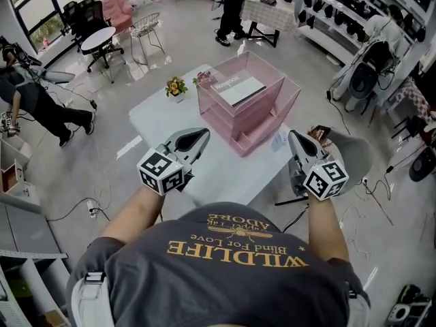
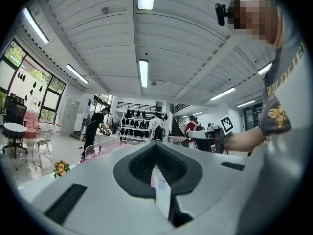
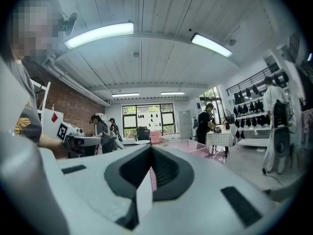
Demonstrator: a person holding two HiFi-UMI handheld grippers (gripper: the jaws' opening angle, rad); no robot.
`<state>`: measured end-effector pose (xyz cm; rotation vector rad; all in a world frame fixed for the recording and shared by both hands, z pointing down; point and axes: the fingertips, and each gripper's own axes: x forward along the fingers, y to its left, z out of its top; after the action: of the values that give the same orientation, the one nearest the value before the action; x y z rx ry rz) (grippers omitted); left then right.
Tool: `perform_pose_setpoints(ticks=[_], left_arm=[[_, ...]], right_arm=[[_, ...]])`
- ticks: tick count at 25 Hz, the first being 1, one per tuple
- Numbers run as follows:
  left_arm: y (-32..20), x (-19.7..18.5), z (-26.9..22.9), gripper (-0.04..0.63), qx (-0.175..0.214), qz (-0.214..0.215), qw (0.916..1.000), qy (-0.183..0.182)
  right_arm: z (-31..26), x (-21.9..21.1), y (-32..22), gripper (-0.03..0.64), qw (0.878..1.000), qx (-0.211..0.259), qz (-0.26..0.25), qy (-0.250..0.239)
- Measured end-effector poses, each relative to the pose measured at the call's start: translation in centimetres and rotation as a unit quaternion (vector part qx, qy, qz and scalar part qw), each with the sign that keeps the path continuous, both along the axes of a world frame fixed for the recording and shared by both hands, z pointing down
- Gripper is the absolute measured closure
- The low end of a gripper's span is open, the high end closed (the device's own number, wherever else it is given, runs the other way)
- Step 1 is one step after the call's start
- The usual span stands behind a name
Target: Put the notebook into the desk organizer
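Notebook (image 1: pixel 240 90) site inspected, surroundings first. Found a white table (image 1: pixel 160 125) carrying a pink wire desk organizer (image 1: pixel 272 111) and a small pot of yellow flowers (image 1: pixel 176 87) near the organizer's far-left side. Found a second small posy (image 1: pixel 203 79) close against its rear corner; could not tell whether touching. Noted a small white item (image 1: pixel 281 140) by the organizer's front right corner, too small to identify. Logged, well apart on the floor, a round white table (image 1: pixel 97 38), a wire chair (image 1: pixel 146 27), a pink armchair (image 1: pixel 117 9) and several people standing at benches. Found only bare tabletop between the left gripper (image 1: pixel 204 134) and the organizer. Recorded the notebook as a flat rectangle, pale cover with a darker strip along one long edge, lying level in the organizer's top tier, inside its pink walls. Found the left gripper held level over the table's near part, and the right gripper (image 1: pixel 291 135) by the table's near-right edge, one to each side of the organizer's front corner. Placed both short of the organizer and apart from the notebook. Confirmed in both gripper views jaws pressed together, nothing held between them.
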<state>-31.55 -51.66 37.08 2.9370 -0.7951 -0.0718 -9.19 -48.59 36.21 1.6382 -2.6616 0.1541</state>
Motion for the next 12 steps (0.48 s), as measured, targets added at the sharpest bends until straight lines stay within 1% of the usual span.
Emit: perform_pose_setpoints(ticks=[5, 12], left_arm=[[0.23, -0.42, 0.25, 0.595, -0.003, 0.002, 1.0000, 0.000], [0.17, -0.39, 0.16, 0.595, 0.000, -0.001, 1.0000, -0.002]], right_arm=[[0.06, -0.46, -0.07, 0.618, 1.000, 0.000, 0.003, 0.013], [0.15, -0.19, -0.25, 0.618, 1.000, -0.005, 0.003, 0.019]])
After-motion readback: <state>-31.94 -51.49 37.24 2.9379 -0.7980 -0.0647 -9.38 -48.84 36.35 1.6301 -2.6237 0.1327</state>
